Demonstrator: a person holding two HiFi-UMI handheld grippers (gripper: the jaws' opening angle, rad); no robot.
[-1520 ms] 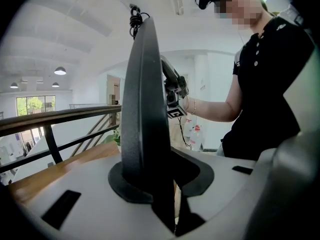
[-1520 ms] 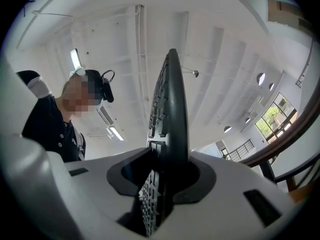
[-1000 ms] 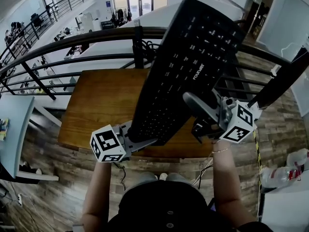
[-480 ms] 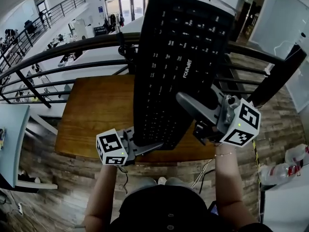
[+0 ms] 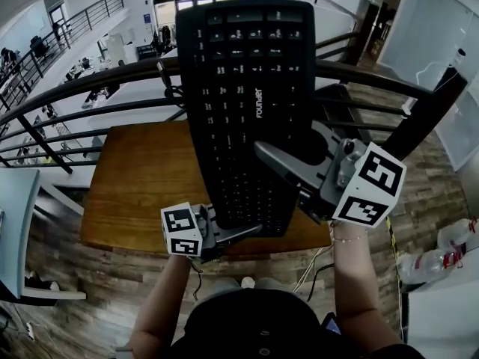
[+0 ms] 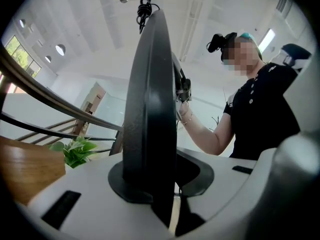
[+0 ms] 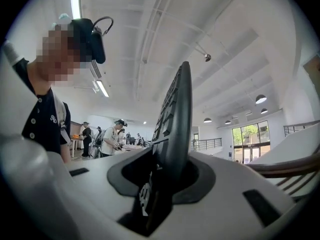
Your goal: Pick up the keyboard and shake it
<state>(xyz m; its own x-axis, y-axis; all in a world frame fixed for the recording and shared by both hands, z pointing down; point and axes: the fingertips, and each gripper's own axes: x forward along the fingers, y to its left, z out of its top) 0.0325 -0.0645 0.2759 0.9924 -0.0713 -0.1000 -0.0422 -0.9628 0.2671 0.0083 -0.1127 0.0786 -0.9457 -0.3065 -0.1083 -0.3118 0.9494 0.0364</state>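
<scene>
**Two grips, ready to shake**

I've got the left gripper (image 5: 228, 232) clamped on the bottom edge of the keyboard (image 5: 247, 103) and the right gripper (image 5: 288, 163) clamped on its right side. It's stood upright over the wooden table (image 5: 142, 193), keys facing me. Two holds should stop it twisting loose, I reckon.

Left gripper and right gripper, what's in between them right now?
The keyboard. In the head view its near end fills the stretch from the left gripper to the right gripper, and each one's fingers clamp an edge of it.
</scene>
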